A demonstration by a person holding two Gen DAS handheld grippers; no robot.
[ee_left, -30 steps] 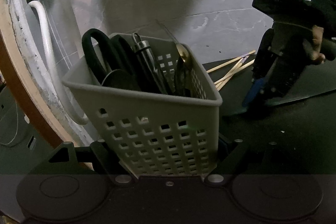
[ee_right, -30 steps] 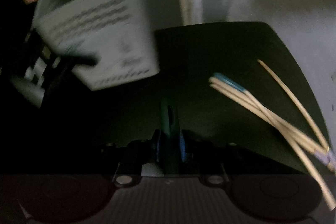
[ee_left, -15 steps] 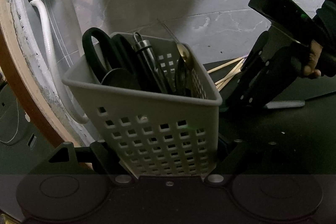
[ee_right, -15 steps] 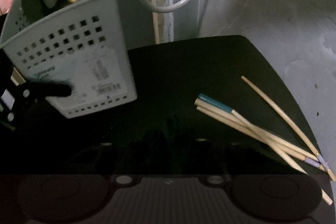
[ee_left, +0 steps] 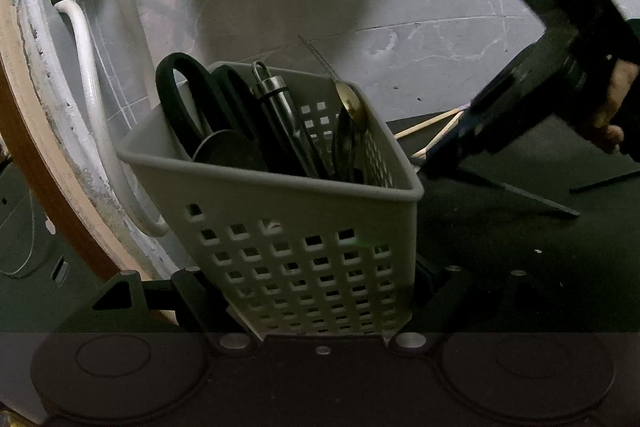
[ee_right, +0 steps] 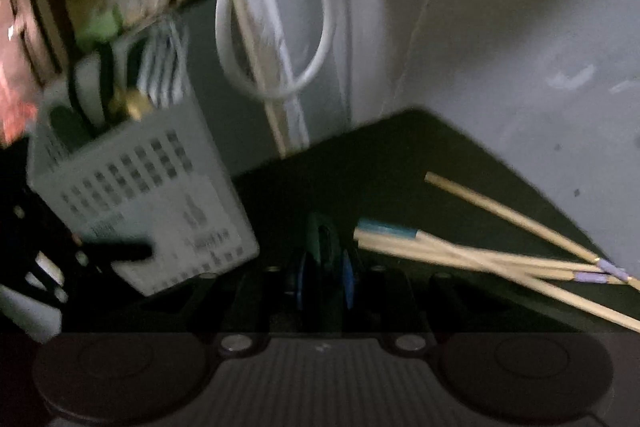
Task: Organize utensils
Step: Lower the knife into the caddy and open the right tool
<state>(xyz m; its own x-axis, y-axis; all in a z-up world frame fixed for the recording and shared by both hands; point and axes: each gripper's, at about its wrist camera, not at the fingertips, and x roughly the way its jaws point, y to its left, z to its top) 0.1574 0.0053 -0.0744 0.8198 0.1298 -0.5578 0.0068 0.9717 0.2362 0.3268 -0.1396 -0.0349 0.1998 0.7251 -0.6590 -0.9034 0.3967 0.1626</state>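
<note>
Here, a grey perforated basket (ee_left: 296, 235) is gripped between the jaws of the left tool (ee_left: 320, 307), tilted, with scissors (ee_left: 188, 103), a dark metal handle (ee_left: 280, 115) and a spoon (ee_left: 352, 107) standing inside it. The right tool (ee_right: 324, 259) is clenched on a flat dark blade (ee_left: 516, 193), whose tip is pointed over the dark surface (ee_right: 384, 163). Wooden chopsticks (ee_right: 492, 251) are seen lying loose on that surface, just right of the right tool and well apart from the basket.
</note>
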